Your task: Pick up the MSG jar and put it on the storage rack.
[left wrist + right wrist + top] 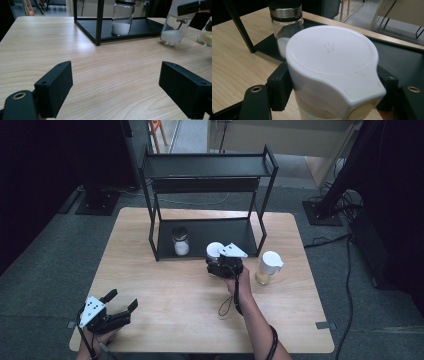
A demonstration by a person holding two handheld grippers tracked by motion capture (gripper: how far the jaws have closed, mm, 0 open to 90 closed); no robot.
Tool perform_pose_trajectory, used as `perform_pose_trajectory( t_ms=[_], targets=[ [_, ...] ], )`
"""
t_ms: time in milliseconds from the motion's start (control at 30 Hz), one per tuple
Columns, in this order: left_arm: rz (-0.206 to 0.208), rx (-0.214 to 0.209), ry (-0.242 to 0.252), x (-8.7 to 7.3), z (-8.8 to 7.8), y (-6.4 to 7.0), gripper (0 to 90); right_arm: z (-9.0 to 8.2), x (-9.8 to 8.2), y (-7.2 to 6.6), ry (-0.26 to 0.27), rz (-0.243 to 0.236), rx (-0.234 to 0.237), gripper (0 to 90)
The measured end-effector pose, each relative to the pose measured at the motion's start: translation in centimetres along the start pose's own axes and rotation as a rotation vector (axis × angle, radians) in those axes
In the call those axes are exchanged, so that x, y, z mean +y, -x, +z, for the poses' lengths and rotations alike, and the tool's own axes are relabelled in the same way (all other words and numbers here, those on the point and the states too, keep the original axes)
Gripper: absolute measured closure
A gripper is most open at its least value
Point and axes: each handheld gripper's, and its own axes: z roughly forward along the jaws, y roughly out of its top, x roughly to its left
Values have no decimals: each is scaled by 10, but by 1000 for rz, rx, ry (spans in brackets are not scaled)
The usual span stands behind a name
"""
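Fingers (278, 88) around 1 of 3 jars (332, 72)

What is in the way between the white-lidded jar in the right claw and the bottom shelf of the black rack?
Nothing visible blocks it. The white-lidded jar, clamped in the right claw, sits just in front of the black rack. The dark-lidded jar stands on the shelf's left part; the space to its right looks free.

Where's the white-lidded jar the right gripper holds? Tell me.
In the high view, the white-lidded jar sits right of centre, clamped by the right gripper, just before the black shelf.
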Motion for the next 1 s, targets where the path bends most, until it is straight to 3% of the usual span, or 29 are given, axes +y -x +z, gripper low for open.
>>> perform_pose_trajectory(
  t_ms=[567,1000],
  targets=[
    [4,0,-2,0,0,0,122,7,20,2,-8,15,-23,303],
    [1,-1,-3,0,0,0,122,23,29,2,-20,22,-35,303]
  ],
)
